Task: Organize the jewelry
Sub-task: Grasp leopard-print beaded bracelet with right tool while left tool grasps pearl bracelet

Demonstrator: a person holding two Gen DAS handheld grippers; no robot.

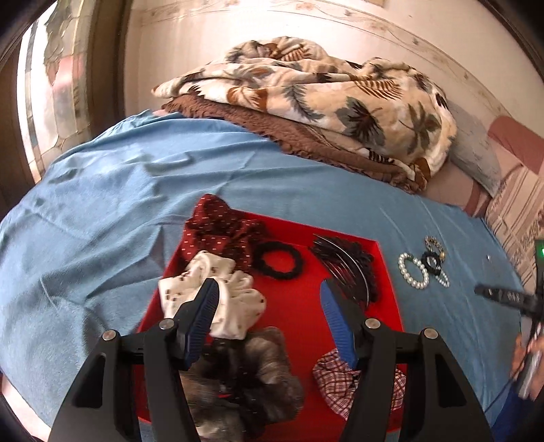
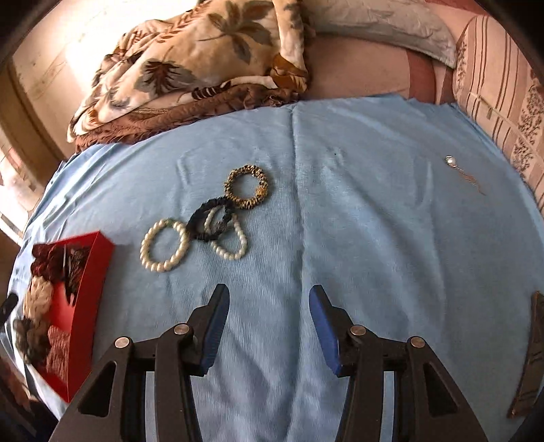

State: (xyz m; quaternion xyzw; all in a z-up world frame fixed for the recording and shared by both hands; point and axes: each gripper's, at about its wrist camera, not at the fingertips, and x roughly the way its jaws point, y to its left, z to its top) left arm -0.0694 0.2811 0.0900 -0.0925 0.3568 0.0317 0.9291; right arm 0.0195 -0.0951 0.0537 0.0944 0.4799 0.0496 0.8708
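Note:
A red box [image 1: 386, 272] sits on the blue cloth [image 1: 102, 221] and holds a white scrunchie [image 1: 238, 299], a maroon scrunchie [image 1: 217, 231], a black hair tie [image 1: 275, 260], a black comb clip [image 1: 350, 268], a grey furry scrunchie [image 1: 258, 374] and a plaid scrunchie [image 1: 329, 377]. My left gripper [image 1: 268, 285] hovers open over the box with nothing between its fingers. My right gripper [image 2: 269, 289] is open over bare cloth. Ahead of it lie two pearl bracelets [image 2: 163, 244] [image 2: 227, 243], a dark blue scrunchie [image 2: 210, 221] and a leopard-print scrunchie [image 2: 246, 187]. A small pendant with a chain [image 2: 450, 160] lies far right.
A folded leaf-print blanket [image 1: 323, 102] and a pillow [image 2: 391, 23] lie at the back of the bed. A striped cushion [image 2: 493, 95] borders the right side. A brown flat object [image 2: 530, 357] rests at the right edge. The red box [image 2: 85, 295] stands left of the right gripper.

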